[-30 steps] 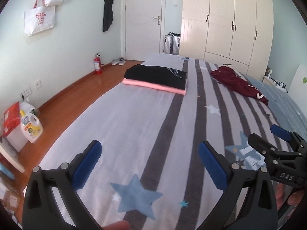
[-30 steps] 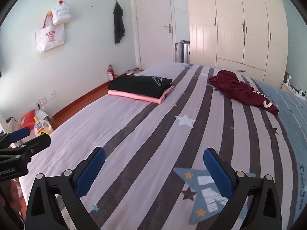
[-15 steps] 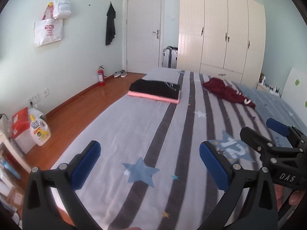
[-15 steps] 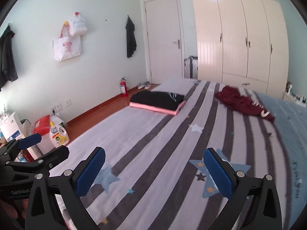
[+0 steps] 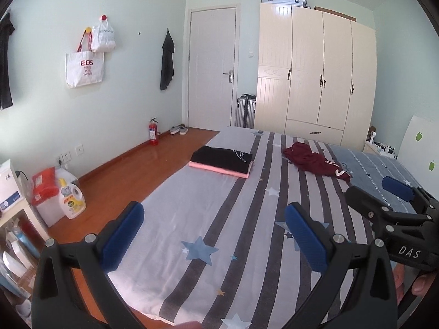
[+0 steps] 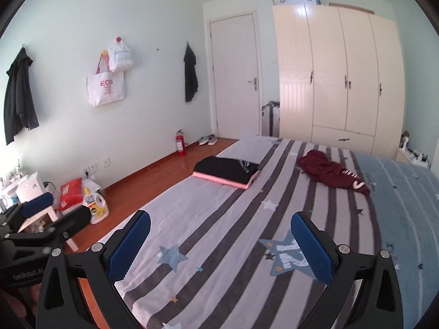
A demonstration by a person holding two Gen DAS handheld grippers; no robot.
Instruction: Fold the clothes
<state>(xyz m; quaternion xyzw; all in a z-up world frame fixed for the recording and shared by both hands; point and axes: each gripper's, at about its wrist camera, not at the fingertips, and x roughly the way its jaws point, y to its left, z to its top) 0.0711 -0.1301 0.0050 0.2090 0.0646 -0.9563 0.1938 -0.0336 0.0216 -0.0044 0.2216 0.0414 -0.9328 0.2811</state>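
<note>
Both tools sit at the near end of the bed (image 5: pixel 192 213), over bare striped sheet, nothing in either.

Left tool (image 5: pixel 214 233): released, blue pads (image 5: pixel 122 237) spread wide at the bottom of the left wrist frame, nothing between them but star-print sheet. Right tool (image 6: pixel 219 242): same, released, pads wide apart at the bottom of the right wrist frame. I can see each tool from the other's camera: the right one at the right edge of the left view, the left one at the lower left of the right view.

Clothes:
- Maroon garment (image 5: pixel 315 161), unfolded, crumpled in a heap on the far part of the bed, right of centre in both frames. White lettering shows on it; I can't read it.
- Folded black garment (image 5: pixel 221 157) stacked on a folded pink garment (image 5: pixel 219 170), far-left part of the bed, centre of frame. Well apart from the maroon one.

Both tools are well apart from all three garments.

Background: cream wardrobe (image 5: pixel 315 74) at upper right, white door (image 5: pixel 212 65) at upper centre, white EOS tote bag (image 5: pixel 84 68) hanging on the wall at upper left, red fire extinguisher (image 5: pixel 153 133) on the floor by the wall, detergent bottle (image 5: pixel 70 198) at the left edge.
</note>
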